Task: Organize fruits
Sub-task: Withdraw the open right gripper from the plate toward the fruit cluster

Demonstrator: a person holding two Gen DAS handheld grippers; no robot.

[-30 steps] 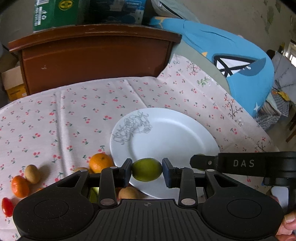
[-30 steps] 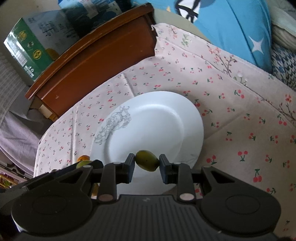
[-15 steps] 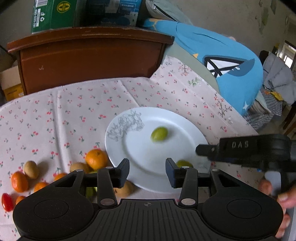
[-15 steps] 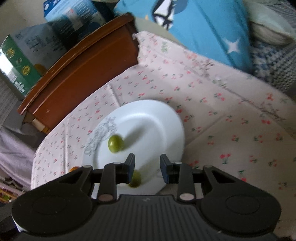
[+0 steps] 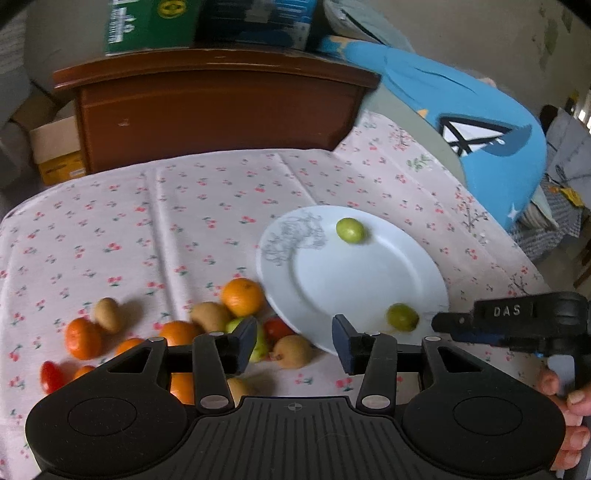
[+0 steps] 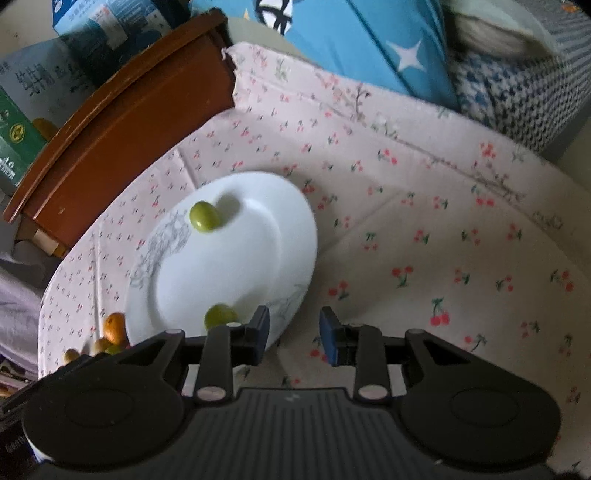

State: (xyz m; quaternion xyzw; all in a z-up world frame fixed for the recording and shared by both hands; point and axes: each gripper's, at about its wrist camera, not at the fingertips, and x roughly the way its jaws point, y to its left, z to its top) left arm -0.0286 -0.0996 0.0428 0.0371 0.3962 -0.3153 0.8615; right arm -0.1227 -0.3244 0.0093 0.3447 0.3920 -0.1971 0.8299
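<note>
A white plate (image 5: 362, 273) lies on the cherry-print cloth; it also shows in the right wrist view (image 6: 236, 273). Two green fruits lie on it: one at the far rim (image 5: 350, 229) (image 6: 204, 216), one at the near rim (image 5: 402, 316) (image 6: 220, 315). My left gripper (image 5: 294, 343) is open and empty above the plate's near left edge. My right gripper (image 6: 294, 334) is open and empty by the plate's near right edge. A pile of oranges (image 5: 242, 296), brown fruits (image 5: 209, 316) and a red tomato (image 5: 51, 376) lies left of the plate.
A brown wooden headboard (image 5: 218, 107) stands behind the table, with cardboard boxes (image 5: 151, 22) on top. A blue cushion (image 5: 476, 136) lies at the right. The right gripper's body (image 5: 517, 321) reaches in at the right of the left wrist view.
Both grippers have let go of their green fruits, which now lie on the plate. Both grippers have pulled back, the left one toward the fruit pile.
</note>
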